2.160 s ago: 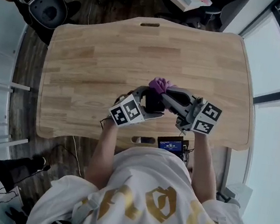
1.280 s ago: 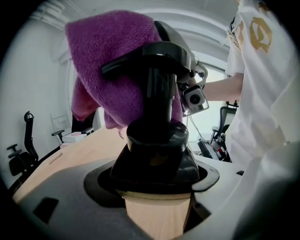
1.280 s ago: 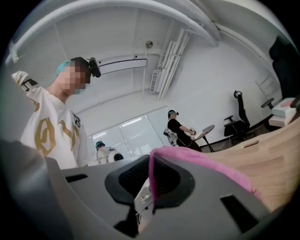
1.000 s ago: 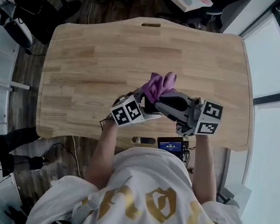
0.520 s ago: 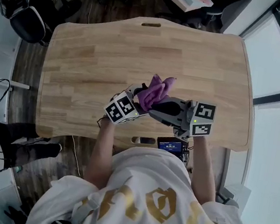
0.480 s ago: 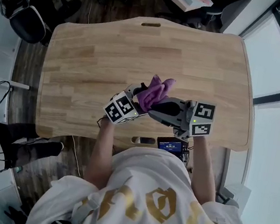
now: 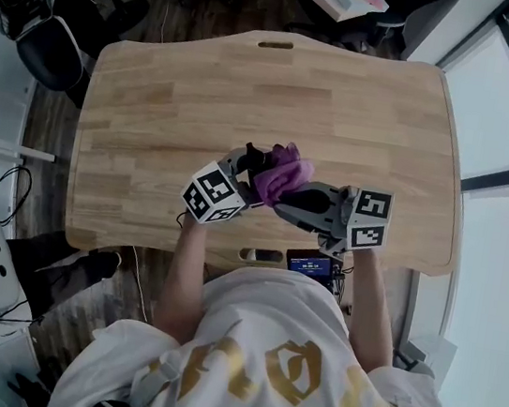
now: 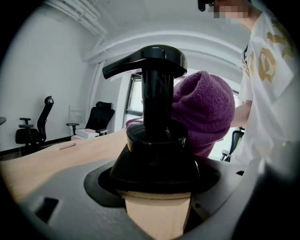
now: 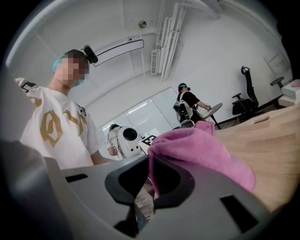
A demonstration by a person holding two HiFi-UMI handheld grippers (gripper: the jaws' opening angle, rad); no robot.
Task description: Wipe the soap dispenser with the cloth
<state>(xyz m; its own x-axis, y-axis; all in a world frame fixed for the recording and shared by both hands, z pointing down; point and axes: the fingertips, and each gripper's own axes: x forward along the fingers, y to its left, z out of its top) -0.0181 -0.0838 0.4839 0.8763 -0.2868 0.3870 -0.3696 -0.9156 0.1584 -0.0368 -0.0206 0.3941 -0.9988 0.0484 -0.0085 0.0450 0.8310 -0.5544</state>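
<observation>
Clamps the dispenser [image 8: 157,117] between the jaws of the left gripper [image 8: 157,192], over the table [image 7: 155,107]. Pinches the cloth [image 9: 201,150] tight in the right gripper [image 9: 140,187], seemingly touching the pump neck. Could press the pump or twist the dispenser loose by rubbing too hard.

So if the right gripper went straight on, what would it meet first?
Probably the dispenser held in the left gripper: the right gripper points its cloth at it, seemingly touching, though depth is unclear.
</observation>
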